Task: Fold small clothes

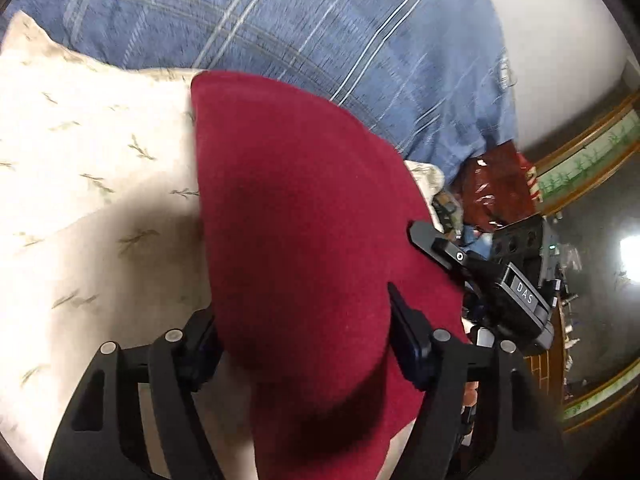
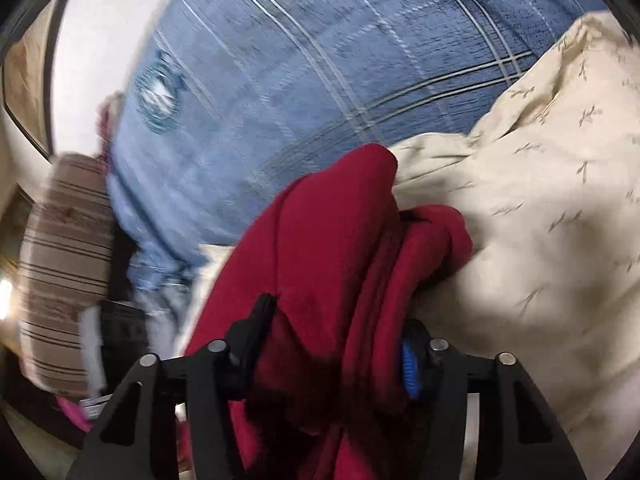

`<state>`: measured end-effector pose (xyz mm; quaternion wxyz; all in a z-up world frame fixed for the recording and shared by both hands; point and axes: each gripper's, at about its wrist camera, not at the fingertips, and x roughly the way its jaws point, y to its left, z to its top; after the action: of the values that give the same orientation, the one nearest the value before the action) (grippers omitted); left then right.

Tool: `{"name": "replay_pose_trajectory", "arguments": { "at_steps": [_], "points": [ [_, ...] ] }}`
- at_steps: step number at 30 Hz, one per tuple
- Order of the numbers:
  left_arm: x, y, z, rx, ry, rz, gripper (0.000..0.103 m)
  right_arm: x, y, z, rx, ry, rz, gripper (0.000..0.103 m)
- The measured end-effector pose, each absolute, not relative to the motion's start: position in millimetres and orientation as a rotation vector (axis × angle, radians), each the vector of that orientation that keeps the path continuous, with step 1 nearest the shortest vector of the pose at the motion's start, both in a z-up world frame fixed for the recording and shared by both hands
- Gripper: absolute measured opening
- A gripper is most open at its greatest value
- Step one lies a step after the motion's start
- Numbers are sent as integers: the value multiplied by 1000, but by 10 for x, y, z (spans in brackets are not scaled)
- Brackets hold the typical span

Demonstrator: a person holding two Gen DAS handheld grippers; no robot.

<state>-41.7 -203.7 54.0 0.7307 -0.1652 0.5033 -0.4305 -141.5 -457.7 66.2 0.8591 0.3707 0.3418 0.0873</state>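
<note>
My left gripper (image 1: 304,344) pinches a red cloth (image 1: 304,208) that drapes between its jaws, smooth and rounded like a felt dome. Only this view shows my right gripper (image 1: 424,240) off to the side, black, its tip at the cloth's edge, with a glossy red bag (image 1: 500,184) behind it. From the right wrist, my right gripper (image 2: 332,344) is clamped on the same cloth (image 2: 340,240), here bunched in thick fleecy folds. The cloth lies over a cream sheet (image 2: 540,200) with a sprig print, beside a blue plaid cover (image 2: 300,80). Only this view shows a brown striped cushion (image 2: 64,240).
</note>
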Motion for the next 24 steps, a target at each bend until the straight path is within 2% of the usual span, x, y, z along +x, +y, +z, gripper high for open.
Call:
{"name": "replay_pose_trajectory", "arguments": {
  "at_steps": [5,7,8,9,12,16,20,22,23,24],
  "points": [
    [-917,-1483,918,-282,1053,-937,70,-1760,-4074,782,804,736,308,54],
    [-1128,-1297,886,-242,1049,-924,71,-1917,-3840,671,790,772,332,59],
    [-1216,-1209,788,-222,1073,-905,71,-1976,-3747,576,788,806,331,66],
    [-1271,-1151,647,-201,1114,-883,71,-2020,-3678,482,776,851,323,68],
    [-1339,-1061,354,-176,1156,-825,72,-2207,-3693,387,763,872,286,68],
    [-1451,-1025,494,-119,1031,-785,76,-2359,-3963,642,760,764,179,68],
    [-1408,-1077,496,-128,999,-751,79,-2110,-3932,773,465,790,-41,65],
    [-1416,-1066,482,-125,981,-754,80,-1944,-3839,650,348,858,-49,61],
    [-1422,-1063,472,-119,966,-760,80,-1858,-3810,596,318,879,-68,55],
    [-1433,-1077,457,-115,955,-765,81,-1757,-3804,554,305,875,-104,54]
  ]
}}
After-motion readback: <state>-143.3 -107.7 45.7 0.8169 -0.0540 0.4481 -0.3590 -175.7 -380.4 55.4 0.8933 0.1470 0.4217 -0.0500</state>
